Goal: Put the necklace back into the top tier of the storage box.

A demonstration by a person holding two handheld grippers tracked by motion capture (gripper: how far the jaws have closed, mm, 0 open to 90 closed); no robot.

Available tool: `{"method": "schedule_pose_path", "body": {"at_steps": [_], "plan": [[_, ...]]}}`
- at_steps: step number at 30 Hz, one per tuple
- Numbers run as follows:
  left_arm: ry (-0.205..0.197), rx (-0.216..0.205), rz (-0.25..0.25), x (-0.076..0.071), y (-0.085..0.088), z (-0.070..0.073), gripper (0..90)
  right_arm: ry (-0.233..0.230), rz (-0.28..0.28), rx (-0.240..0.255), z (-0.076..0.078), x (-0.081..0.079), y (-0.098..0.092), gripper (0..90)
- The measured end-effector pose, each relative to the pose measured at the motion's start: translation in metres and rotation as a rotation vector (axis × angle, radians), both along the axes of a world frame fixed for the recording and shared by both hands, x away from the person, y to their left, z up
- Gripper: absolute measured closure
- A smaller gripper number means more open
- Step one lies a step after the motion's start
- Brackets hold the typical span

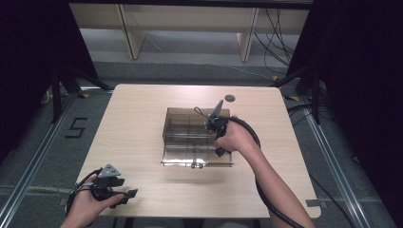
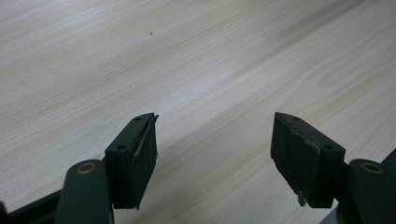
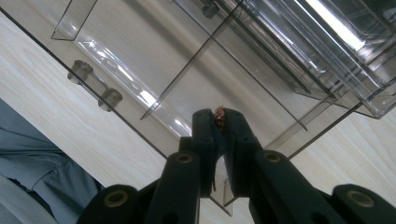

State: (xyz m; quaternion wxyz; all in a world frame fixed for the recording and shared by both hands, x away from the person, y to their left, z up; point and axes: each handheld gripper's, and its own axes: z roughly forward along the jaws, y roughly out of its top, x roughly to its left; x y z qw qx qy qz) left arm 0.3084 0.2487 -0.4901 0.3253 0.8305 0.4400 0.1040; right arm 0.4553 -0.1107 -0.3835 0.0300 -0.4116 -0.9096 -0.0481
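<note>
High view looks forward and down over the table. Both gripper views sit close above it; the right probably shares the clear box.

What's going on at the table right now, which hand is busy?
The right gripper is shut on a small brownish object, too small to identify, and is held over the clear compartment box in the middle of the table. The object sits above one of the box's dividers. The left gripper rests idle near the table's front left corner, jaws open, nothing between them.
</note>
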Motion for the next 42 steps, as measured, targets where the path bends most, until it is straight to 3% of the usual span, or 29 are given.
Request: {"method": "schedule_pose_path", "body": {"at_steps": [5, 9, 17, 23, 26, 27, 32, 34, 36, 40, 41, 42], "plan": [[0.001, -0.001, 0.001, 0.0, 0.0, 0.0, 31.4, 0.0, -0.006, 0.0, -0.001, 0.0, 0.001, 84.2], [0.001, 0.0, -0.001, 0.0, 0.0, 0.0, 31.4, -0.003, 0.02, 0.0, -0.004, 0.001, 0.001, 84.1], [0.01, -0.011, 0.003, -0.001, -0.001, 0.0, 31.4, 0.01, 0.0, -0.009, -0.005, 0.0, 0.003, 84.1], [0.009, -0.01, 0.002, -0.001, -0.001, 0.0, 31.4, 0.009, 0.031, -0.008, -0.009, 0.001, 0.002, 84.1], [0.01, -0.01, 0.002, -0.001, -0.001, 0.0, 31.4, 0.007, 0.027, -0.014, -0.01, 0.001, 0.003, 84.1], [0.009, -0.01, 0.002, -0.001, -0.001, 0.0, 31.4, 0.015, 0.004, -0.015, -0.01, 0.0, 0.004, 84.1], [0.009, -0.011, 0.001, -0.001, -0.001, 0.0, 31.4, 0.018, 0.009, -0.022, -0.011, 0.001, 0.004, 84.0], [0.009, -0.011, 0.001, -0.001, -0.001, 0.0, 31.4, 0.0, 0.021, -0.053, -0.012, 0.001, 0.003, 84.1], [0.009, -0.01, 0.001, -0.001, -0.001, 0.0, 31.4, 0.029, 0.009, -0.02, -0.012, 0.001, 0.004, 84.0], [0.009, -0.01, 0.003, -0.001, -0.001, 0.0, 31.4, 0.025, 0.017, -0.025, -0.013, 0.001, 0.003, 84.0], [0.009, -0.01, 0.002, -0.001, -0.001, 0.0, 31.4, 0.006, 0.025, -0.048, -0.015, 0.001, 0.003, 84.0], [0.009, -0.01, 0.002, -0.001, -0.001, 0.0, 31.4, 0.014, 0.003, -0.042, -0.014, 0.0, 0.005, 84.0]]}}
